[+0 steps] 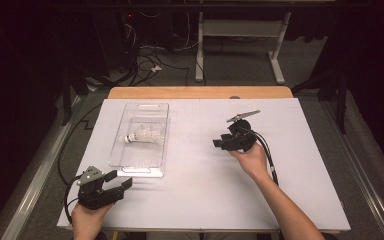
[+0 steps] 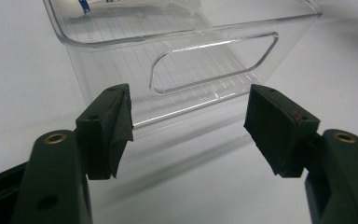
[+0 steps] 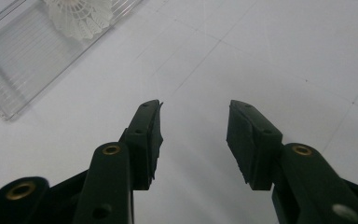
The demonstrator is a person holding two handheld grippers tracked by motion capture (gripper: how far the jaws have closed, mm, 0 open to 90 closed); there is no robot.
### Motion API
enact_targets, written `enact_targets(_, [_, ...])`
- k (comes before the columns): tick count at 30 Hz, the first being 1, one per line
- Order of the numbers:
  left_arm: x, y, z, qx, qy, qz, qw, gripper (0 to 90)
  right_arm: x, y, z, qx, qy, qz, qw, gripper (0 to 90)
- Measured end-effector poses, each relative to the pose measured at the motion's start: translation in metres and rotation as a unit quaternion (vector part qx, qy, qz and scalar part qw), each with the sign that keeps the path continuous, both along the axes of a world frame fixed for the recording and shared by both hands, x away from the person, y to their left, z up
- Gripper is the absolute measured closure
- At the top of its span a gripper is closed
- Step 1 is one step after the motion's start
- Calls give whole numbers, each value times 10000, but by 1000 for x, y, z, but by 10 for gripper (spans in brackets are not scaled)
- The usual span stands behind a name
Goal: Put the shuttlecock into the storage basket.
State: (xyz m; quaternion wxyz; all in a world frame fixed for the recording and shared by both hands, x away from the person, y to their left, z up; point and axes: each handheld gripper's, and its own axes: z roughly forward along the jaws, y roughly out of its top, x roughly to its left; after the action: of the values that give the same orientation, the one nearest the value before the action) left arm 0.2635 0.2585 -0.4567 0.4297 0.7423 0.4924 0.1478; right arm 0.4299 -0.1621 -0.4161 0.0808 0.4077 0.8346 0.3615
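A clear plastic tray (image 1: 130,167) lies on the white table, left of centre, with a white shuttlecock (image 1: 145,135) lying on its side inside. My left gripper (image 1: 122,180) is open near the table's front left, just short of the tray's near end wall (image 2: 205,70) with its handle slot. My right gripper (image 1: 219,144) hangs open over the table's middle right, pointing left toward the tray, nothing between its jaws. In the right gripper view the shuttlecock (image 3: 80,16) and the tray (image 3: 23,60) sit at the upper left, well beyond the gripper (image 3: 193,123).
The table's wooden far edge (image 1: 200,92) runs along the back. Beyond it stand a desk frame (image 1: 240,40) and loose cables (image 1: 147,62) on the floor. A black cable (image 1: 267,155) trails from the right gripper.
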Motion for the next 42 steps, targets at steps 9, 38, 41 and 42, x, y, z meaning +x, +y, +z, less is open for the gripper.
enact_targets(9, [0,0,0,-61,-15,16,10000,321,-3,-5,1,30,-16,-31,10000,551])
enact_targets(38, [0,1,1,-80,-18,18,10000,312,-12,-25,0,82,-76,-148,9998,547])
enact_targets(41, [0,1,1,-80,-18,20,10000,311,-13,-28,-1,83,-77,-173,9998,545])
enact_targets(42, [0,1,1,-80,-16,20,10000,311,-13,-29,-1,91,-90,-174,9998,544])
